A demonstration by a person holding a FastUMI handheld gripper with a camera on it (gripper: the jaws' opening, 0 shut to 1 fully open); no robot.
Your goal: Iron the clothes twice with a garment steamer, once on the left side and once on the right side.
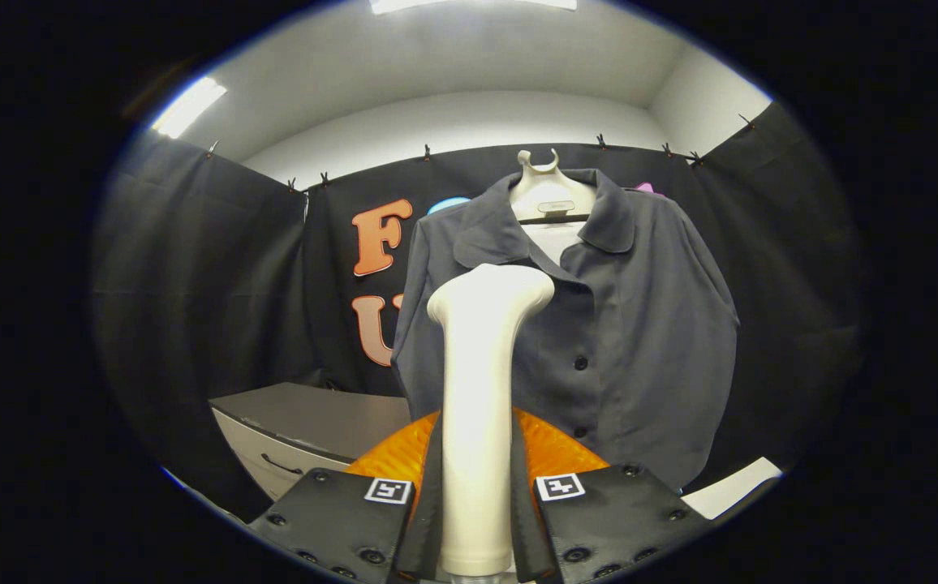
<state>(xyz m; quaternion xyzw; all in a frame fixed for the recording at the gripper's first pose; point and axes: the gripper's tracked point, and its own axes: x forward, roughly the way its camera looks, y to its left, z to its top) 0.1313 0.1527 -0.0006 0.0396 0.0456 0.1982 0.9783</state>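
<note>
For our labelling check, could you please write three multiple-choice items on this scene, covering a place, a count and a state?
1. Where is the steamer?
A. Between the fingers
B. On the cabinet
C. Hung on the hanger

2. How many buttons show on the shirt front?
A. None
B. Two
C. Six

3. What state is the gripper in?
A. Wide open, holding nothing
B. Shut on the steamer
C. Shut on the shirt

Answers: 1 A, its handle rises from between the two fingers, head up before the shirt. 2 B, two dark buttons sit one above the other on the placket. 3 B, both fingers press the handle's sides.
</note>
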